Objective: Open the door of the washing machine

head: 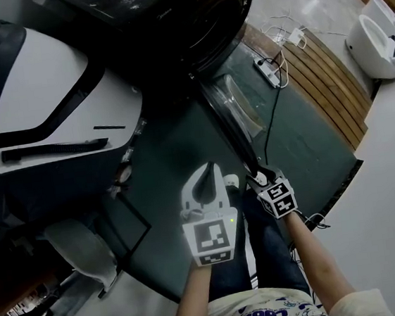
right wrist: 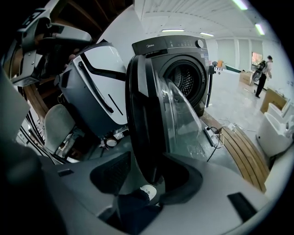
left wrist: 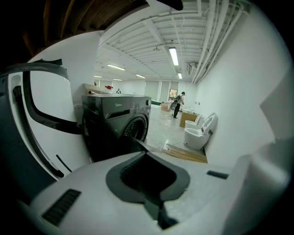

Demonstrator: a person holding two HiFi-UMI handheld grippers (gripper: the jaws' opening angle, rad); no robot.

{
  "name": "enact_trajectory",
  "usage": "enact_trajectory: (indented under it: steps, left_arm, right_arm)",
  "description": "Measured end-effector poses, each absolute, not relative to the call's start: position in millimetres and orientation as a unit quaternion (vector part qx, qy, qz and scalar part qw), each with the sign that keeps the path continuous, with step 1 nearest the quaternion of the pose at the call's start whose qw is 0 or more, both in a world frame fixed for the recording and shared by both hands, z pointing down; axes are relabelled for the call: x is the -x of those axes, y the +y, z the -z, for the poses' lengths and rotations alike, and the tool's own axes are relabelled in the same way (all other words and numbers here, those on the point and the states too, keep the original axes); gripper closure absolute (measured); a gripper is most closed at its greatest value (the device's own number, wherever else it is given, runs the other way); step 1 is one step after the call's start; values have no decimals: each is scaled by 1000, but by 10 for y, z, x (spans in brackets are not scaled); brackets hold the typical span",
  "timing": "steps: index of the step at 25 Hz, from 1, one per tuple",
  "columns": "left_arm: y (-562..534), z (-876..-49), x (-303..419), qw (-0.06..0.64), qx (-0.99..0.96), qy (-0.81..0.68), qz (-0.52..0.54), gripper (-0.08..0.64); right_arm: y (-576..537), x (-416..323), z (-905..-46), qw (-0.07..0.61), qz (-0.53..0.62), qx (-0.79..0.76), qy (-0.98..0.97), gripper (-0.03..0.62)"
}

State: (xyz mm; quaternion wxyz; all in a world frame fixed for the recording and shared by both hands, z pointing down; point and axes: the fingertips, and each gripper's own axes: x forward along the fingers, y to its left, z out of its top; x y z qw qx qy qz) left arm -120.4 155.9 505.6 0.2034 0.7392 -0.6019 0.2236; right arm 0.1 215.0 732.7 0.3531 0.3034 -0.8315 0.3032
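The dark washing machine [head: 189,20] stands at the top of the head view, its drum showing in the right gripper view [right wrist: 183,69]. Its round door [head: 231,111] is swung out toward me, with the glass bowl facing right. My right gripper [head: 256,179] is at the door's near edge. The dark door rim [right wrist: 147,114] stands between its jaws, and the jaws stand wide with a gap beside the left pad [right wrist: 110,172]. My left gripper [head: 208,168] hangs just left of the door, fingertips together and holding nothing. In its own view the left gripper [left wrist: 146,156] points toward the washing machine [left wrist: 115,124].
A large white-and-dark machine [head: 51,114] stands close on the left. A power strip [head: 269,71] with cables lies on the green mat [head: 309,141], next to wooden slats [head: 334,81]. White toilets [head: 382,40] stand at the far right. A person [right wrist: 262,69] walks far off.
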Motion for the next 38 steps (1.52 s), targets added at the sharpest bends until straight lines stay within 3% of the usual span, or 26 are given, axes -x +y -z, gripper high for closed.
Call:
enact_trajectory:
  steps: [8, 21, 28, 38]
  left_arm:
    - [1496, -4804, 1259, 201, -733, -618, -201, 558]
    - [1221, -3752, 1318, 152, -731, -652, -134, 558]
    - [1109, -3010, 1367, 107, -732, -666, -93, 557]
    - [957, -2000, 1464, 42, -728, -682, -43, 558]
  right_arm:
    - [1967, -117, -6754, 316, -274, -332, -846, 387]
    - [1019, -272, -4712, 176, -134, -434, -873, 393]
    - [750, -391, -3566, 90, -65, -480, -870, 508]
    - [586, -502, -2124, -5, 25, -516, -856, 561]
